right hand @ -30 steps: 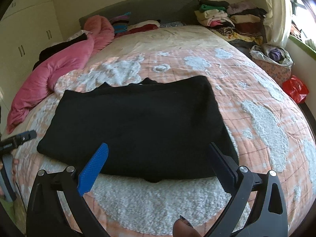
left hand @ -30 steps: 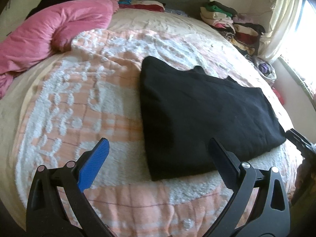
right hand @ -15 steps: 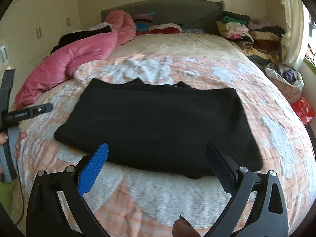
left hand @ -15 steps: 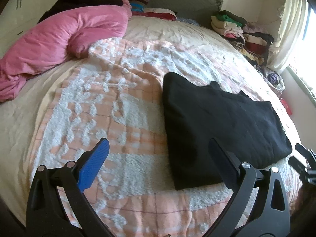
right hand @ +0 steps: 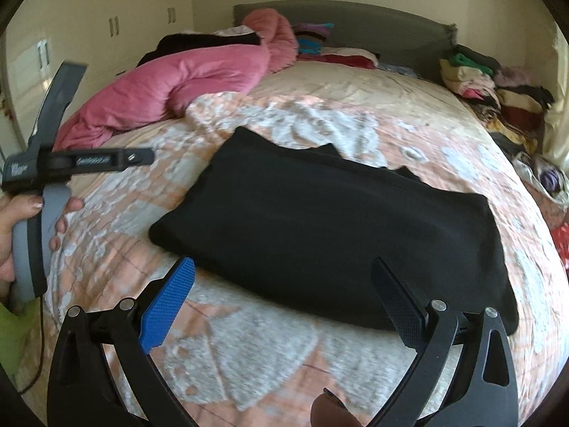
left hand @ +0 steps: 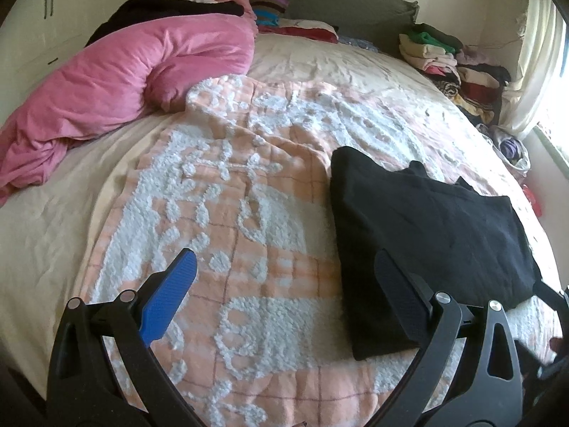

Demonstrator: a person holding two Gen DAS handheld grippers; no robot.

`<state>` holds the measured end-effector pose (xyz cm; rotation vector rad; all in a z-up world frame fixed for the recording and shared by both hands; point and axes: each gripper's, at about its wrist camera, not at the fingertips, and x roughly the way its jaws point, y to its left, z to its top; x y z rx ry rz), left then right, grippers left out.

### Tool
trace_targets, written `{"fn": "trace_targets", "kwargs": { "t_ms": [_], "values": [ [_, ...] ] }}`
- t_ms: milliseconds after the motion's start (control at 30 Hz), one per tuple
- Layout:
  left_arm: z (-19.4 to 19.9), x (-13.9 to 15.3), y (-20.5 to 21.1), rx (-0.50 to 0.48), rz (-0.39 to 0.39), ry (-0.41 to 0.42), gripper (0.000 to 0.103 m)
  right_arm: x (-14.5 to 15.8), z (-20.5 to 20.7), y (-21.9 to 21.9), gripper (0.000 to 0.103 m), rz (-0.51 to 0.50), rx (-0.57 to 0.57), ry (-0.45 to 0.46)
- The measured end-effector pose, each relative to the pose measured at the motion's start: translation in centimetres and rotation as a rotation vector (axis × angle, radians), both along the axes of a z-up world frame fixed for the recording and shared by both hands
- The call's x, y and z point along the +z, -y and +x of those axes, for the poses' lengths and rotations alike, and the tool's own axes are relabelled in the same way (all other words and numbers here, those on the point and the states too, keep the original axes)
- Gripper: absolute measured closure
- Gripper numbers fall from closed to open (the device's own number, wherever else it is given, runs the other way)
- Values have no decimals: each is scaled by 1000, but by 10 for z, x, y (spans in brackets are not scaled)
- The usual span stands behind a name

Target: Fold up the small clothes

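Note:
A black garment (left hand: 426, 235) lies folded into a flat rectangle on the peach and white blanket (left hand: 256, 213). The right wrist view shows the same black garment (right hand: 327, 227) spread across the middle of the bed. My left gripper (left hand: 284, 274) hovers open above the blanket, left of the garment's near corner, holding nothing. My right gripper (right hand: 284, 277) is open too, just above the garment's near edge, with nothing between its fingers. A hand (right hand: 14, 227) holds the left gripper's body at the left edge of the right wrist view.
A pink duvet (left hand: 124, 82) is bunched at the bed's far left. Stacks of folded clothes (left hand: 451, 60) sit at the far right by the curtain (left hand: 537, 49). More clothes (left hand: 284, 17) lie along the grey headboard. White wardrobes (right hand: 89, 42) stand on the left.
Both grippers have swung left and pulled back from the garment. In the left wrist view the garment has slid from the centre to the right. Both stay open and empty.

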<state>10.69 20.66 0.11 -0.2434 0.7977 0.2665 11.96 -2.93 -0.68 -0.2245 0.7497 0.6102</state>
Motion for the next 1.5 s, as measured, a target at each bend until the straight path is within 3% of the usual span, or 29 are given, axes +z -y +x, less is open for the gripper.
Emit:
{"fn": "trace_targets", "kwargs": {
  "t_ms": [300,567,767,1167,1400,1500],
  "values": [
    [16,-4,-8,3,-34,6,9,-13,-7,-41,4,-61,92,13],
    [39,-8,-1,1,-11,12,9,-43,-9,-79,4,-220,156,78],
    [51,-11,1,-9,5,4,9,-63,-1,-90,4,-312,147,108],
    [81,-26,4,-46,-2,-35,9,-78,24,-111,4,-378,139,170],
    [98,-39,-5,-51,-104,-39,9,-73,25,-118,6,-392,136,274],
    [105,-40,-11,-44,-153,-34,9,-68,22,-112,23,-362,153,292]
  ]
}}
